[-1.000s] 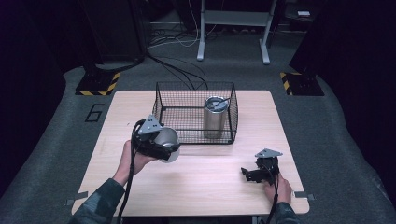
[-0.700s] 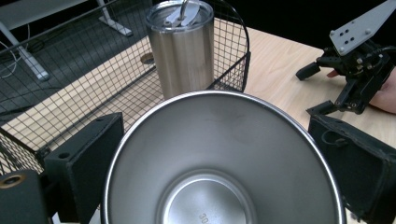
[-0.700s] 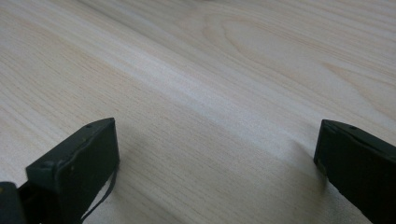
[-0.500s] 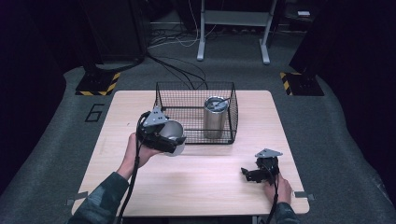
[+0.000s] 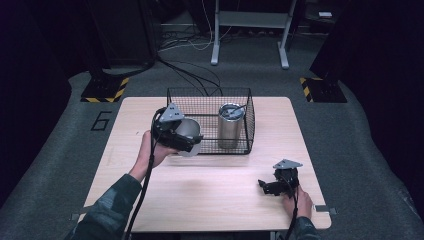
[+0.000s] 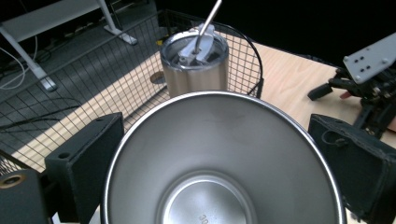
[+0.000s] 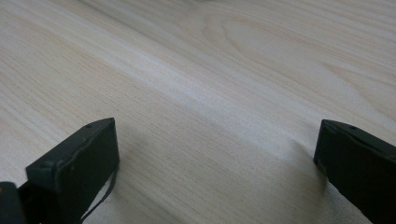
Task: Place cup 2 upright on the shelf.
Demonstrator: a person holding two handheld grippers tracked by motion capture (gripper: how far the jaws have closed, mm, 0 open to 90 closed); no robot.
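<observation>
My left gripper (image 5: 191, 142) is shut on a plain steel cup (image 5: 188, 131), held in the air at the near left wall of a black wire basket (image 5: 210, 107). In the left gripper view the cup (image 6: 210, 186) shows its bare inside, clamped between my jaws (image 6: 219, 140). A steel tumbler (image 5: 230, 125) with a lid and straw stands upright inside the basket, and it rises just beyond the cup's rim as the tumbler (image 6: 195, 63). My right gripper (image 5: 265, 186) rests open on the table near the front right, with only wood between its jaws (image 7: 215, 154).
The light wooden table (image 5: 210, 195) has bare room across its front and middle. The basket's wire walls (image 6: 70, 93) surround the tumbler. The other hand's gripper (image 6: 369, 79) sits off to the right in the left gripper view. Cables and a desk frame lie on the floor beyond.
My left gripper has carried the cup up and to the right, closer to the basket's near wall. The right gripper has stayed where it was.
</observation>
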